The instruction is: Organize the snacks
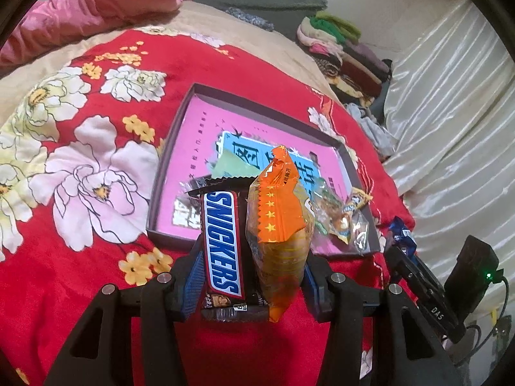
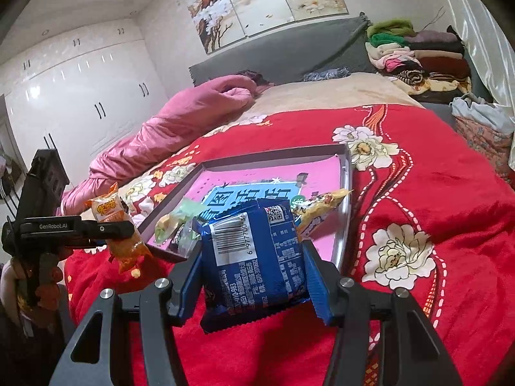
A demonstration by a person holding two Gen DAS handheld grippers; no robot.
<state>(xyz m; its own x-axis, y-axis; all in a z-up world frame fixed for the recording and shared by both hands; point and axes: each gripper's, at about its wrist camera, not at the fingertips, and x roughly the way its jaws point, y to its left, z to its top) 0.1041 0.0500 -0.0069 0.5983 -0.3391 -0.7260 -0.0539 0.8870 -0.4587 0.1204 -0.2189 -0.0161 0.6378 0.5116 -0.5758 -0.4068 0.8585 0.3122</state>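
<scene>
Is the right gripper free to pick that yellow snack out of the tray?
Probably not yet: the right gripper is shut on a blue packet. The yellow snack lies unobstructed in the tray.

Brown Snickers bar with blue lettering and orange-topped clear packet of yellow biscuits, upright side by side, pinched together. Blue foil snack pack with barcode, upright, also pinched. Beyond, on red floral blanket: shallow grey tray with pink printed base, small wrapped candies loose in one corner.
</scene>
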